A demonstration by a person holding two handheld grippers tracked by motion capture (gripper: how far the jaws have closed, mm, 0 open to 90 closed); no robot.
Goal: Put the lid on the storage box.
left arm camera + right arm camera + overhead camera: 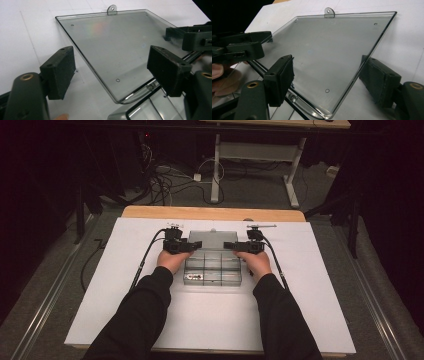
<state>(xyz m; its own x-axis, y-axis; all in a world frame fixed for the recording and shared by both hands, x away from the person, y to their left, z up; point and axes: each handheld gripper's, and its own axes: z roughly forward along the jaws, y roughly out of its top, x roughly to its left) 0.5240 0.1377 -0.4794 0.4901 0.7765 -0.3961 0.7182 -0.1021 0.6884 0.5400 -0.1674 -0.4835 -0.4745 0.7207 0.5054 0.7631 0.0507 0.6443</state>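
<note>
My left claw [196, 244] stands partly open astride the left edge of the clear lid [112, 47], pads off it. My right claw [229, 246] is likewise partly open, straddling the lid's right edge without pressing. The transparent compartment box [212, 268] sits mid-bench [310, 285], its lid flat behind it, hang tab [329, 12] farthest from me.

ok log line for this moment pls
scene: clear compartment box, lid open flat | left gripper: open, straddling lid's edge | right gripper: open, straddling opposite edge
</note>
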